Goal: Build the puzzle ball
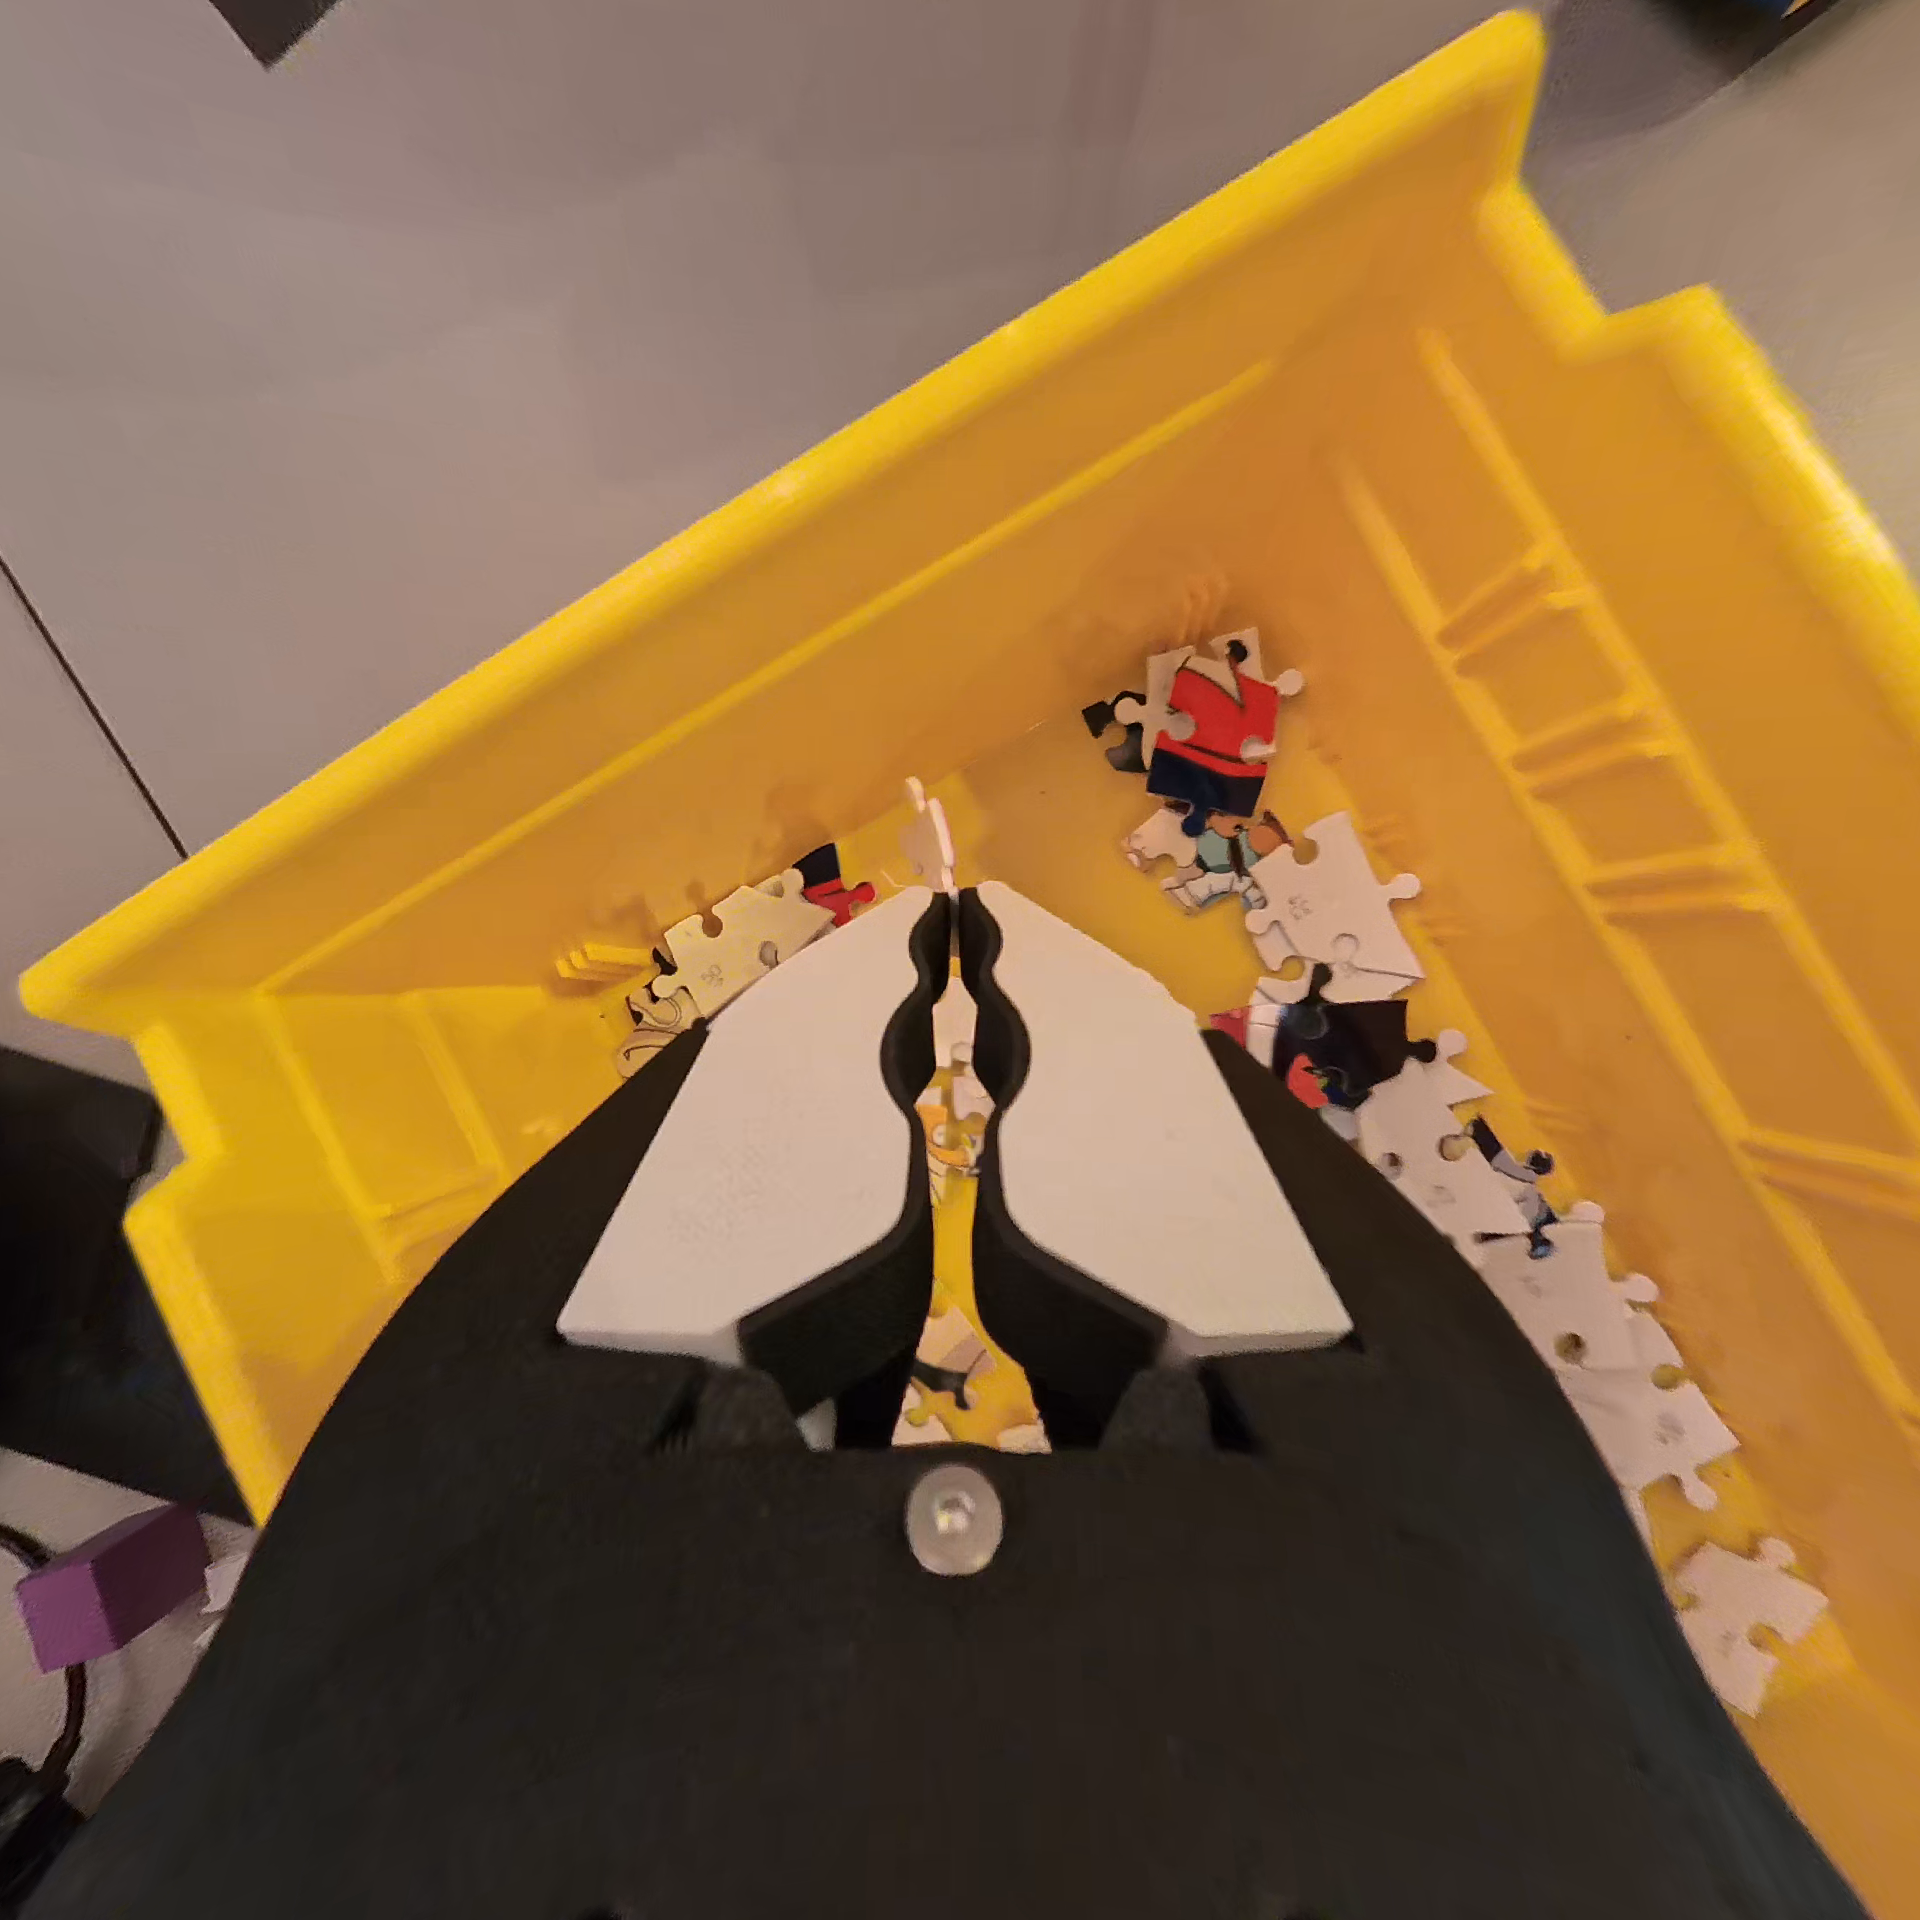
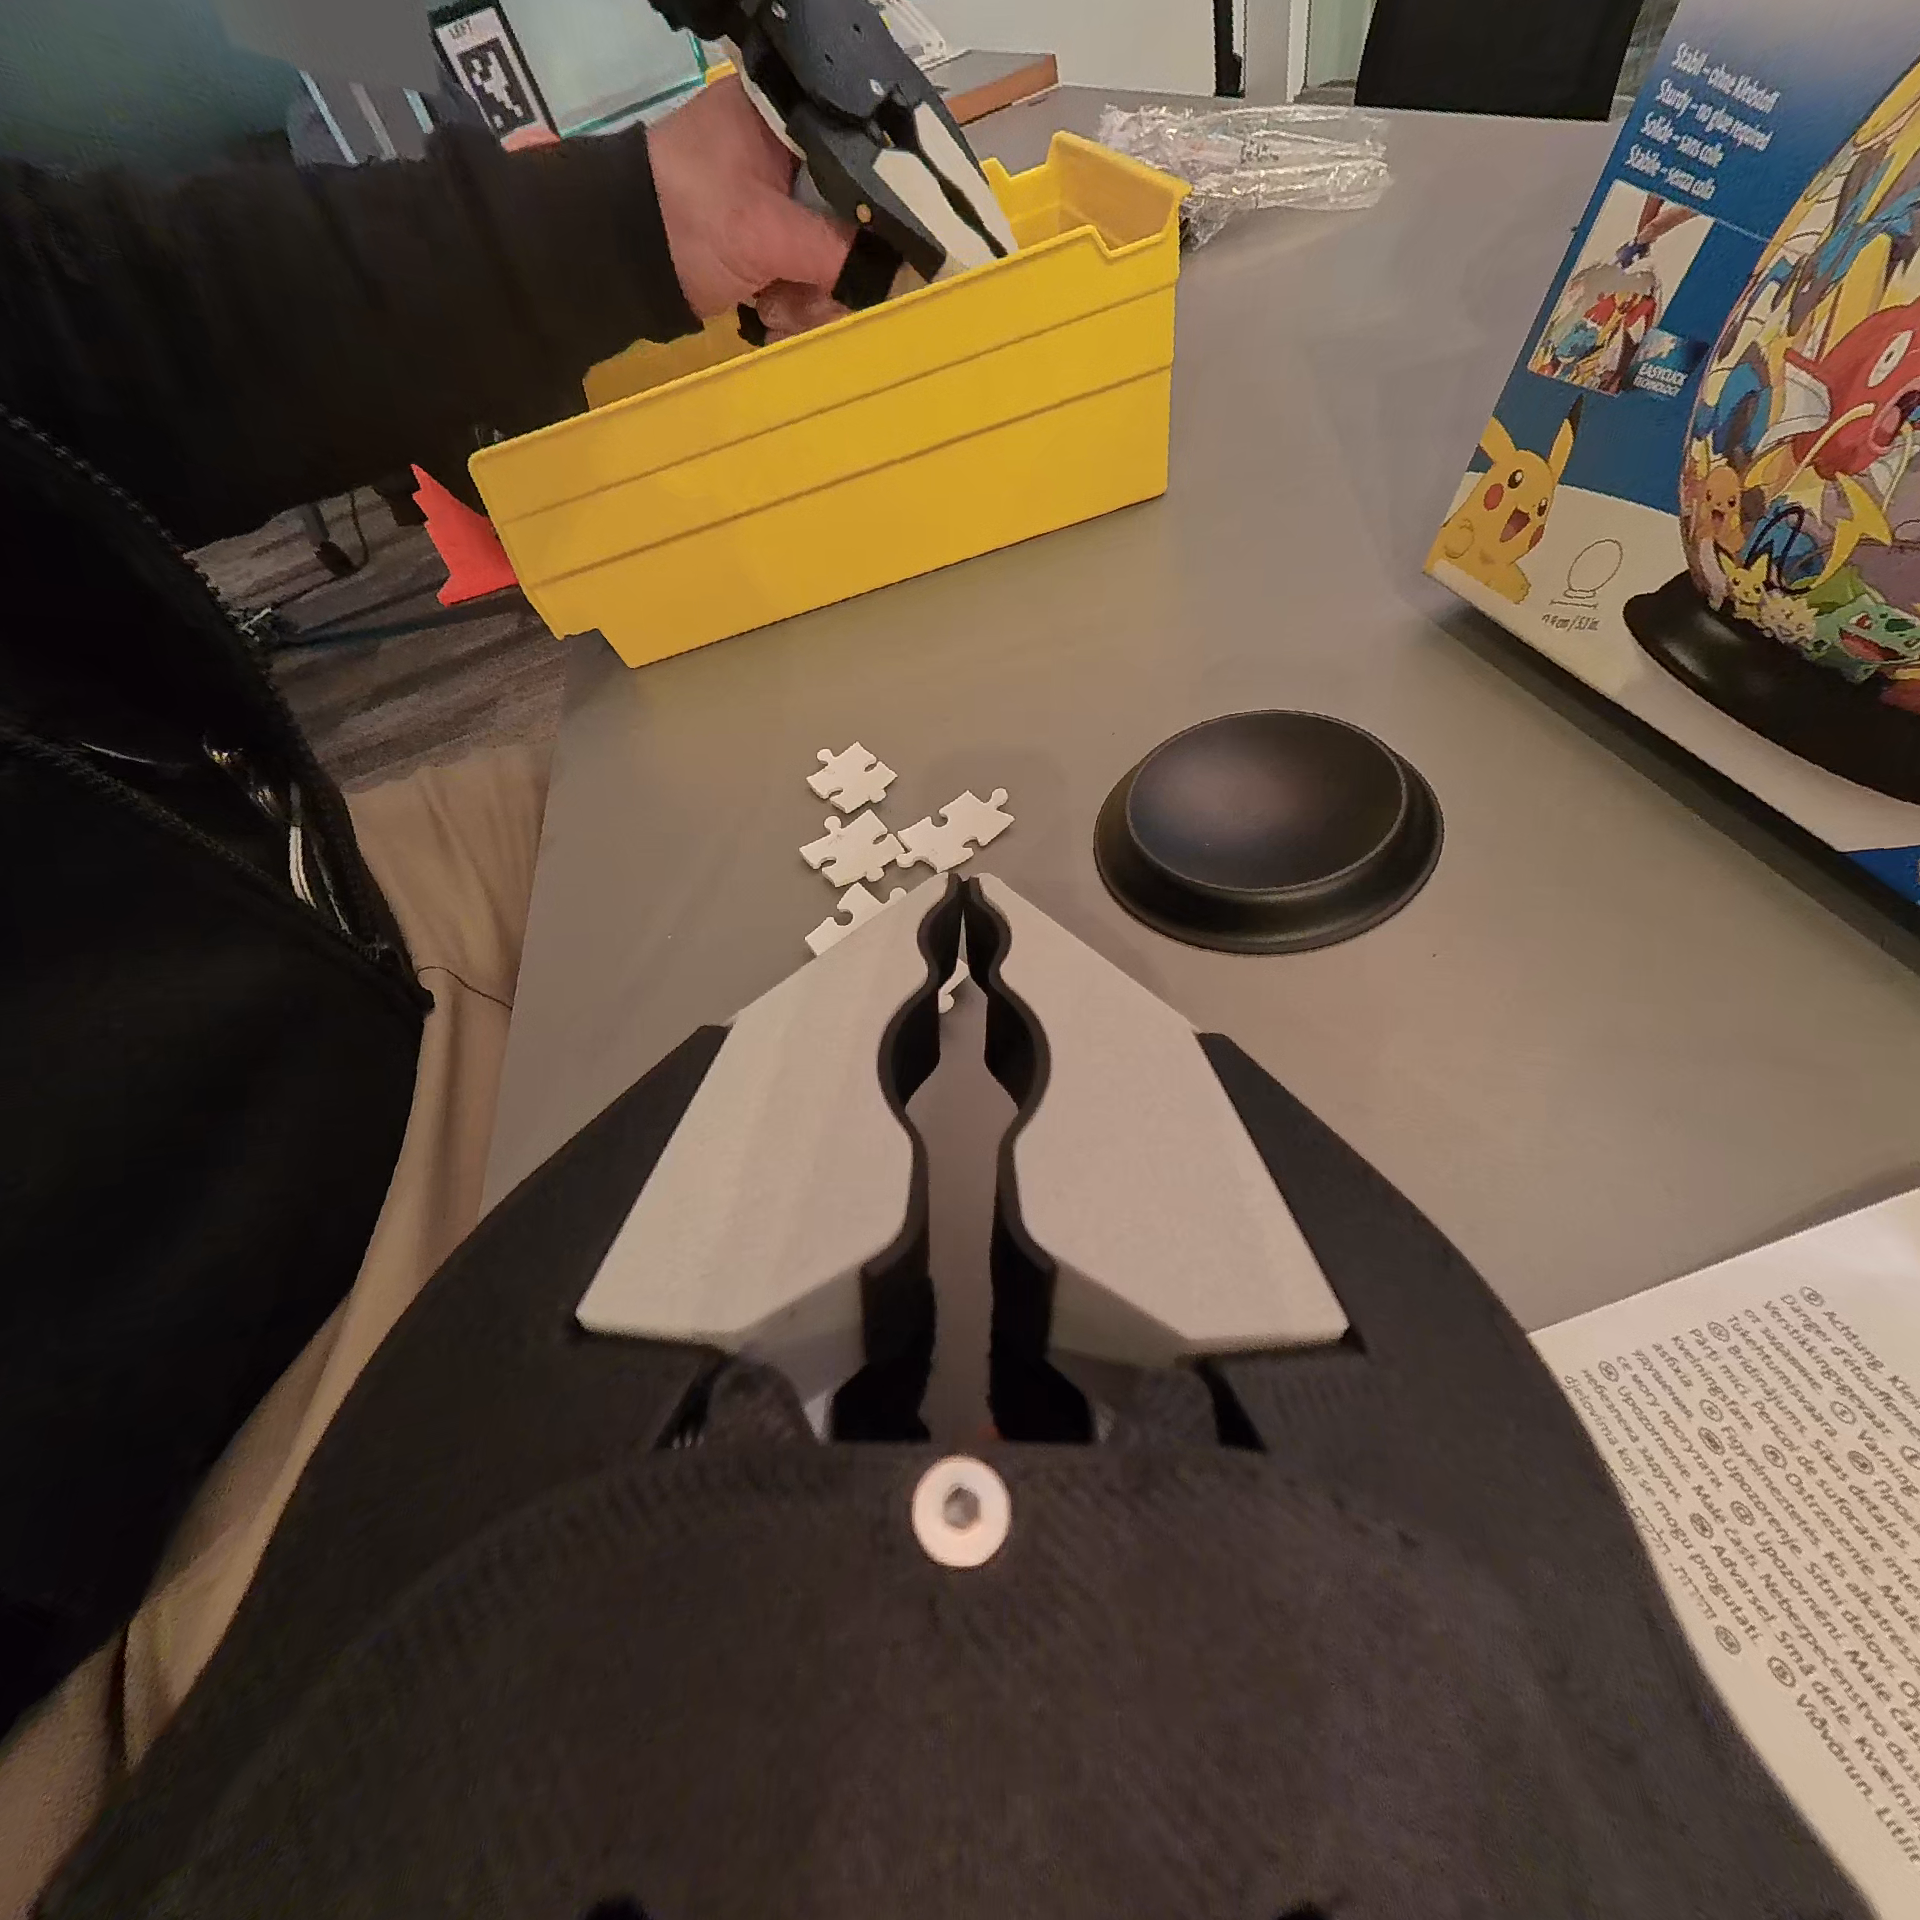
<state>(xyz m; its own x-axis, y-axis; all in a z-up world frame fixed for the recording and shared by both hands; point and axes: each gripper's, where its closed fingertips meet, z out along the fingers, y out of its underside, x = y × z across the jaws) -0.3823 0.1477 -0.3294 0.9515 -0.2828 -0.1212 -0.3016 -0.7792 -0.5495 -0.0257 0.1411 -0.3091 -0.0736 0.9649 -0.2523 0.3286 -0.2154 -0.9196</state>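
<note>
Your left tool points down into the yellow bin, its tips pinched together on a thin white puzzle piece held edge-on at the centre of the left wrist view. More loose puzzle pieces lie on the bin floor to the right of the frame, some picture side up, some white side up.

In the right wrist view your right tool hangs over the grey worktop with its tips almost meeting and nothing between them. Just beyond those tips, at centre frame, sits a small cluster of white pieces. To their right rests the round black stand, and the puzzle box stands at the upper right. A printed sheet lies at the lower right
</note>
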